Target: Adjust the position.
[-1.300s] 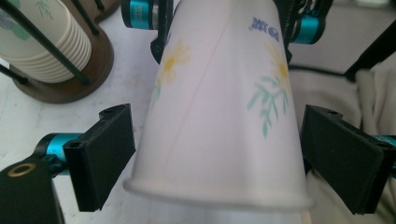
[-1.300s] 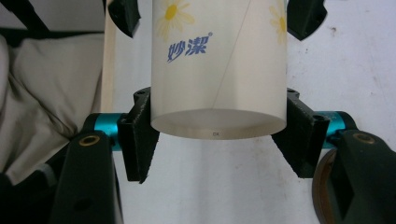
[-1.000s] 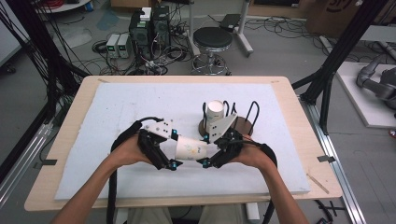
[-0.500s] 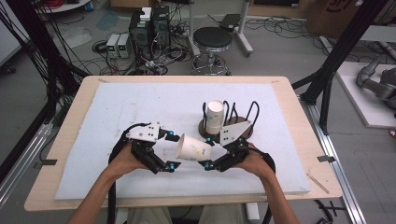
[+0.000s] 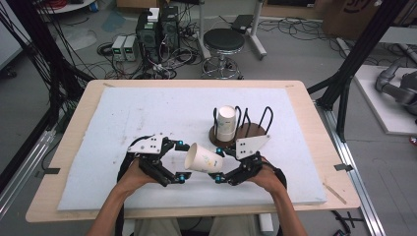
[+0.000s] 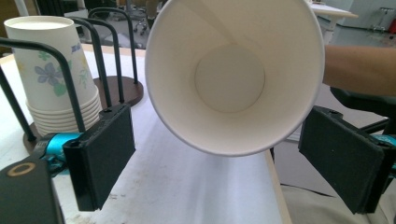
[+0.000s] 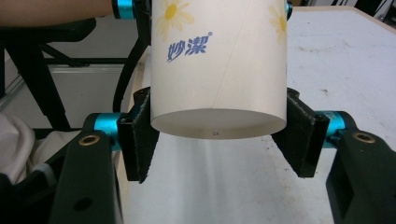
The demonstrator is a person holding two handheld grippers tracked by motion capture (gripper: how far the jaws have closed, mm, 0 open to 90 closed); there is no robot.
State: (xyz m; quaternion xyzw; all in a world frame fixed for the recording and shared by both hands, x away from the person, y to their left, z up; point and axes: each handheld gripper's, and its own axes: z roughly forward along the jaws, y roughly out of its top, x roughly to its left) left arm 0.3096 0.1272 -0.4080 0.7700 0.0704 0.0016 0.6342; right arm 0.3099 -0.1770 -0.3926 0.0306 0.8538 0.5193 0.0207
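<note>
A white paper cup (image 5: 202, 159) with flower print lies on its side in the air between my two grippers, its mouth toward the left. My right gripper (image 5: 218, 166) is shut on its base end; in the right gripper view both pads press the cup (image 7: 219, 60) at my right gripper (image 7: 217, 135). My left gripper (image 5: 182, 161) stands open around the mouth. In the left gripper view the cup (image 6: 233, 70) faces the camera, and my left gripper (image 6: 224, 158) has its jaws wide apart, clear of the rim.
A stack of cups (image 5: 226, 123) stands upside down in a black wire rack on a round wooden base (image 5: 251, 130), just behind the hands. A white foam mat (image 5: 123, 123) covers the table. A stool (image 5: 223, 42) and floor electronics lie beyond the far edge.
Both hands have sunk a little toward the table and the near edge, with the cup between them. The right gripper keeps its hold on the cup.
</note>
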